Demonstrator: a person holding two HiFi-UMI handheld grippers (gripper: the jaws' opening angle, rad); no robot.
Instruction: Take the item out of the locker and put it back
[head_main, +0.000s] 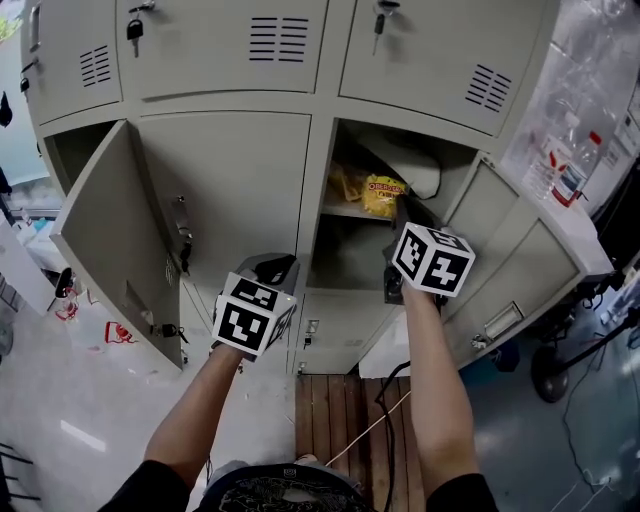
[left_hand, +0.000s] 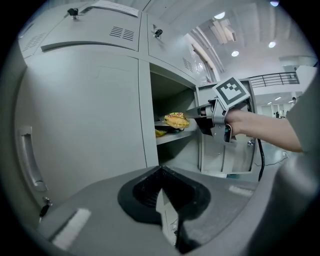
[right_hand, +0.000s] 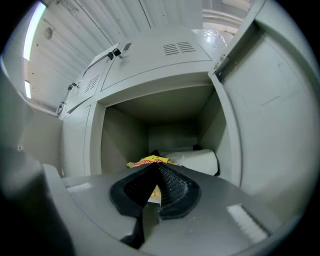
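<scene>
The locker's middle compartment (head_main: 345, 262) stands open, with a yellow snack bag (head_main: 383, 194) (left_hand: 176, 120) (right_hand: 149, 160) at the front of its shelf. My right gripper (head_main: 400, 210) (left_hand: 190, 115) (right_hand: 157, 168) reaches level into the opening, and its jaws are shut on the near edge of the bag. My left gripper (head_main: 281, 268) (left_hand: 160, 171) is shut and holds nothing. It hangs in front of the closed locker door (left_hand: 85, 115), left of the opening.
A white rolled bundle (head_main: 415, 172) (right_hand: 197, 161) and another yellow packet (head_main: 345, 186) (left_hand: 160, 132) lie on the same shelf behind the bag. The compartment's door (head_main: 505, 265) (right_hand: 272, 100) swings out to the right. A further door (head_main: 115, 240) is open at the left.
</scene>
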